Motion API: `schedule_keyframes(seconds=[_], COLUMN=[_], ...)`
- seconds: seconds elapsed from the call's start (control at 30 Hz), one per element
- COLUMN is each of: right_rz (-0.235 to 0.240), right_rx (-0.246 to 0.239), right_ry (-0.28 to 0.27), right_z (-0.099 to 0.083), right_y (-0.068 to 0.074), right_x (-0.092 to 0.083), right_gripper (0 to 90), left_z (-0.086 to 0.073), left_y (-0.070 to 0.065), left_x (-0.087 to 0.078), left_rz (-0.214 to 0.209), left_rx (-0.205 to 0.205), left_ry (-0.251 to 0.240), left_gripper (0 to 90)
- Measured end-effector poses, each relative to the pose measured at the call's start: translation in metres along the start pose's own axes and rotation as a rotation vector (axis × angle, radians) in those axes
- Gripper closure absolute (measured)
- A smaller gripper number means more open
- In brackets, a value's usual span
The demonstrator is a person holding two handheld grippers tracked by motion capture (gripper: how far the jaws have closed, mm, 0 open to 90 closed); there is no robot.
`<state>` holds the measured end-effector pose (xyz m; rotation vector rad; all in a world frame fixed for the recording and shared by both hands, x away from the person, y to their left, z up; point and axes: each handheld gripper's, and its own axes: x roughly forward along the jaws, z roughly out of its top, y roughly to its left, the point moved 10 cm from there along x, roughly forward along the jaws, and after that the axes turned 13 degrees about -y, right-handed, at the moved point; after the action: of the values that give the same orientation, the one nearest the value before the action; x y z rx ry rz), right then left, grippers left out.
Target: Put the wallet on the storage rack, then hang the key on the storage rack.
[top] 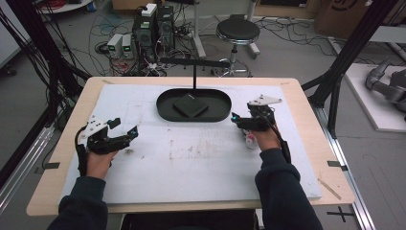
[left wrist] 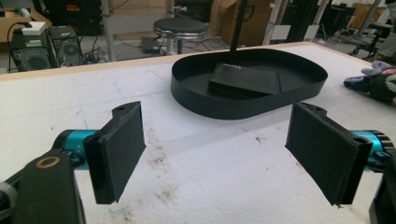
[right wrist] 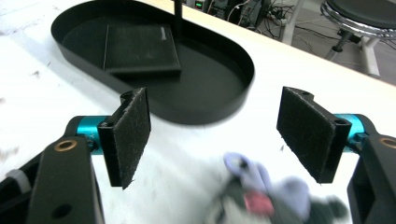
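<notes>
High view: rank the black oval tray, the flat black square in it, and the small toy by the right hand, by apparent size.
1. Black oval tray, clearly largest.
2. Flat black square, lying inside the tray.
3. Small toy, smallest, though the right hand partly hides it.

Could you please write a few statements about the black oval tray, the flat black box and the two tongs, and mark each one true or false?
1. The flat black rectangular box lies inside the black oval tray. True.
2. The right tongs are clamped on the flat black box. False: their jaws stand apart over the white table cover, with nothing pressed between the pads.
3. The left tongs are open with nothing between them. True.
4. The small purple-and-black toy lies in the tray. False: it lies on the table cover beside the tray, just below the right tongs.
5. A thin black post rises from the tray. True.
</notes>
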<state>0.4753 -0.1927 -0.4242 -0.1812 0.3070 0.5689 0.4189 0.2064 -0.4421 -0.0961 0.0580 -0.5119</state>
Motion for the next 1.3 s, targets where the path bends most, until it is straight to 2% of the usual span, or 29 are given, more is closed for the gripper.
schedule_keyframes(seconds=[0.03,0.07,0.2,0.37,0.5,0.8,1.07,1.13,1.3], right_rz=[-0.006,-0.006,-0.036,-0.08,-0.081,-0.106,-0.136,-0.166,-0.206], right_rx=[0.007,0.007,0.013,0.02,0.008,-0.002,0.005,0.015,0.02], right_ry=[-0.009,-0.009,-0.028,-0.037,-0.025,-0.01,0.014,0.023,0.058], right_z=[-0.008,-0.008,-0.019,-0.031,-0.036,-0.041,-0.045,-0.046,-0.05], right_y=[-0.004,-0.004,-0.011,-0.018,-0.019,-0.02,-0.019,-0.019,-0.015], right_x=[-0.013,-0.013,-0.037,-0.049,-0.05,-0.053,-0.051,-0.049,-0.041], right_gripper=[26.4,26.4,23.6,22.6,22.1,21.4,21.3,20.6,20.6], left_z=[0.0,0.0,0.0,0.001,-0.001,0.001,-0.001,-0.002,-0.003], left_y=[0.0,0.001,0.002,0.003,0.001,0.001,0.0,-0.001,-0.002], left_x=[0.0,0.0,-0.001,-0.001,0.001,0.001,0.001,0.002,0.002], left_rz=[0.002,0.005,0.012,0.02,0.014,0.018,0.011,0.01,0.01], left_rx=[0.0,-0.001,0.0,0.004,0.017,0.016,0.016,0.019,0.029], left_ry=[0.001,-0.003,0.002,-0.005,0.005,-0.003,0.005,0.01,0.018], left_gripper=[19.5,19.5,19.9,20.2,20.6,20.9,21.0,20.9,20.9])
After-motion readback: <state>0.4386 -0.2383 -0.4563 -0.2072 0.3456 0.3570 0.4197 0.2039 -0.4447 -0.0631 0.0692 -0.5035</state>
